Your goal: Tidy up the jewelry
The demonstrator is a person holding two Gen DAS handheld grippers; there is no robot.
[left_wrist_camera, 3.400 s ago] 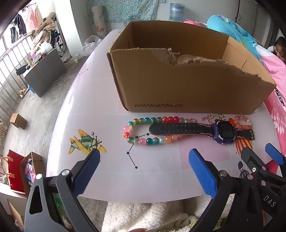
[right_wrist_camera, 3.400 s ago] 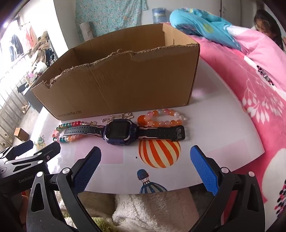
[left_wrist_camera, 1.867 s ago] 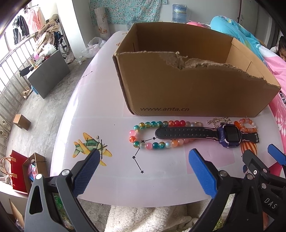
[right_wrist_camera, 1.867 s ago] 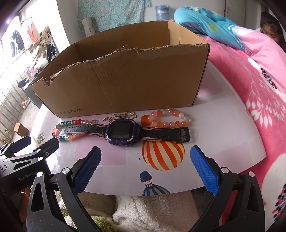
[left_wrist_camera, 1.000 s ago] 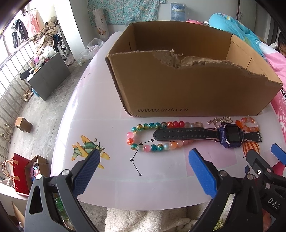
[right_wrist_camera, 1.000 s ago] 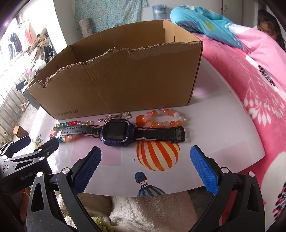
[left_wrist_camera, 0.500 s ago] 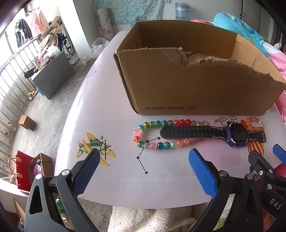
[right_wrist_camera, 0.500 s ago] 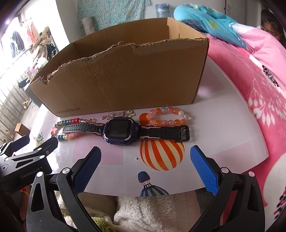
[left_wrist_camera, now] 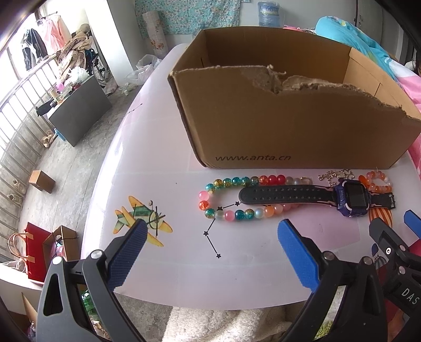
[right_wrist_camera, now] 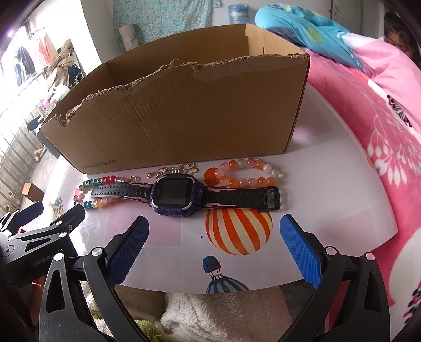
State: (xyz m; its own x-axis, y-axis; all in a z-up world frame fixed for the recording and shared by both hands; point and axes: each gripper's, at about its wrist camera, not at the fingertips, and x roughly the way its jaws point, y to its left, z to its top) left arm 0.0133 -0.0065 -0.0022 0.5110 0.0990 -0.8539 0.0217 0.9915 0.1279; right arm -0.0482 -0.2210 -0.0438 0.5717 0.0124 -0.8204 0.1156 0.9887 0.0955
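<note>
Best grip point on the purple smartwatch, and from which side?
Probably the purple smartwatch's square case, pinched across its front and back edges from above with the right claw. The case stands proud of the white table; the flat black straps lie flush, one overlapping the multicoloured bead bracelet.

A white table with cartoon stickers stands on a grey concrete floor. Daylight comes in through a railing on the left. Clothes hang up high near it. A dark low cabinet sits by the railing, with a red bag on the floor. A flowery curtain hangs on the far wall. A pink blanket covers a bed on the right
</note>
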